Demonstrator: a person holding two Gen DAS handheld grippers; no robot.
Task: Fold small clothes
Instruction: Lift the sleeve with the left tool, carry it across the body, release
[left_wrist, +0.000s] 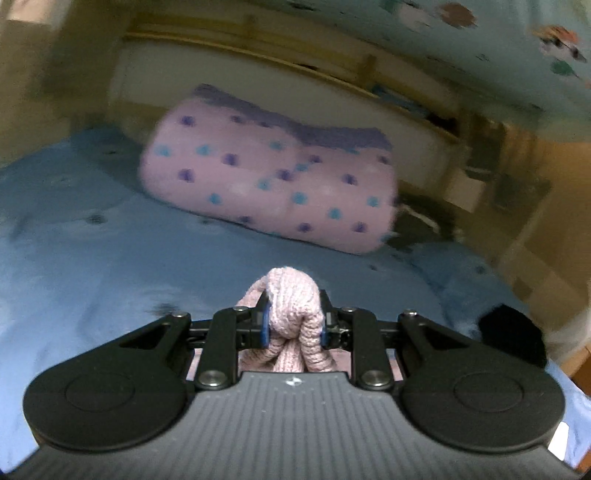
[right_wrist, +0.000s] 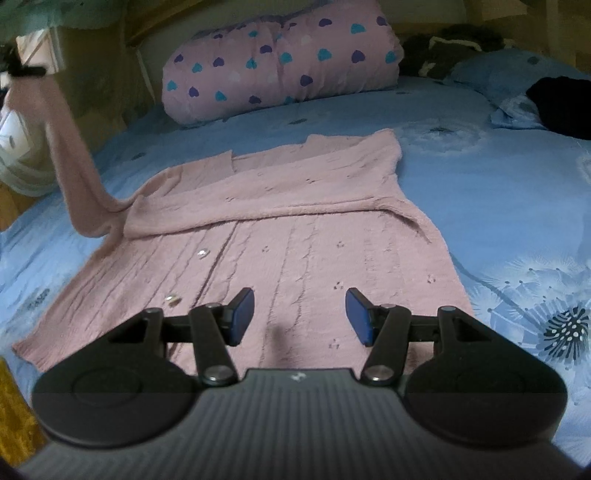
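Jaws clamped on cardigan sleeve (left_wrist: 291, 317)

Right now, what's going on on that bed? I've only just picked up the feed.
A person is folding a pink knitted cardigan spread flat on the blue flowered bedsheet. The left tongs are shut on a bunched end of its long sleeve, lifted up and off to the side. The right tongs hang open over the cardigan's lower part, gripping nothing. The other sleeve already lies folded across the chest. A pink pillow with heart print sits at the head of the bed.
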